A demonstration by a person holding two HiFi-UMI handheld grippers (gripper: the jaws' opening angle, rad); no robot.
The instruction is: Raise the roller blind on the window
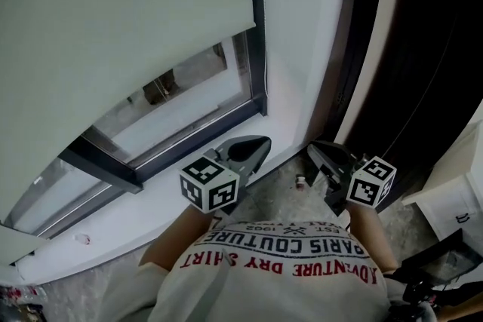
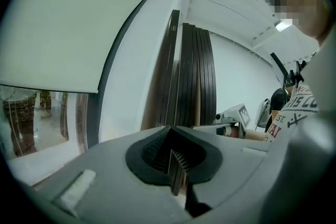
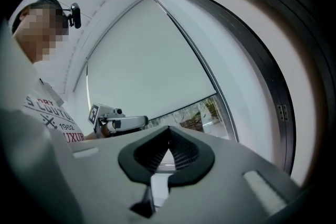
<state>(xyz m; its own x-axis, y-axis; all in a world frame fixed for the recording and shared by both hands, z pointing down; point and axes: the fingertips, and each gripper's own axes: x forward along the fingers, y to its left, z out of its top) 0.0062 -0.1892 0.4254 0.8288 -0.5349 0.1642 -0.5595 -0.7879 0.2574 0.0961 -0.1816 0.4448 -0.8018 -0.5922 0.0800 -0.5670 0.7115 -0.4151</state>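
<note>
The pale roller blind (image 1: 113,19) covers most of the window, and a strip of glass (image 1: 177,105) shows under its bottom edge. Both grippers are held low in front of the person's shirt, short of the white sill (image 1: 151,192). My left gripper (image 1: 263,145) points at the sill's right end, shut and empty. My right gripper (image 1: 314,152) is beside it, also shut with nothing in it. The left gripper view shows the blind (image 2: 79,23) to the left and the right gripper (image 2: 233,114) off to the right. The right gripper view shows the blind (image 3: 147,65) ahead and the left gripper (image 3: 113,122) to the left.
A dark window frame (image 1: 256,34) borders the blind's right side. A stack of dark panels (image 1: 411,49) leans at the right, seen too in the left gripper view as panels (image 2: 194,76). White furniture (image 1: 453,200) stands at far right. A small object (image 1: 300,181) lies on the speckled floor.
</note>
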